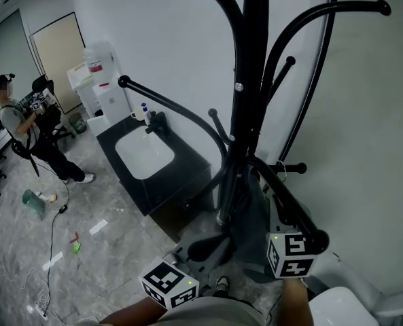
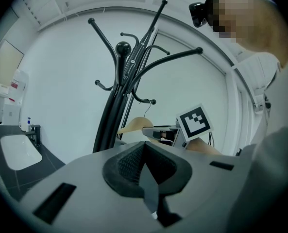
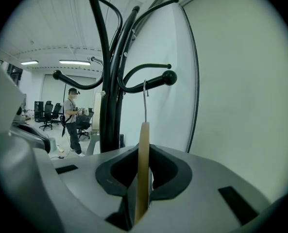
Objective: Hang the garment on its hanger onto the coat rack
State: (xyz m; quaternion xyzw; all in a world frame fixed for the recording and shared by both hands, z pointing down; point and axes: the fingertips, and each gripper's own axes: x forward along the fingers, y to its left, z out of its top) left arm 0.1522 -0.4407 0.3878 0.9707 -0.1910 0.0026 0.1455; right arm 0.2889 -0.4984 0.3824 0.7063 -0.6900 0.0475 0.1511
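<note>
Right tongs clenched on the wooden hanger, held edge-on, its wire hook up at the ball-tipped arm of the coat rack; whether the hook is truly over that arm, I can't tell; left tongs pinch a fold of the grey garment lower down; the danger: release before the hook seats and everything drops; a left-side tug could tilt the hanger or drag the cloth off.

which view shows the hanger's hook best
Right gripper view: the hook rises close-up from the wooden hanger clamped in the right tool. Left gripper view shows it small; head view doesn't show it clearly.
</note>
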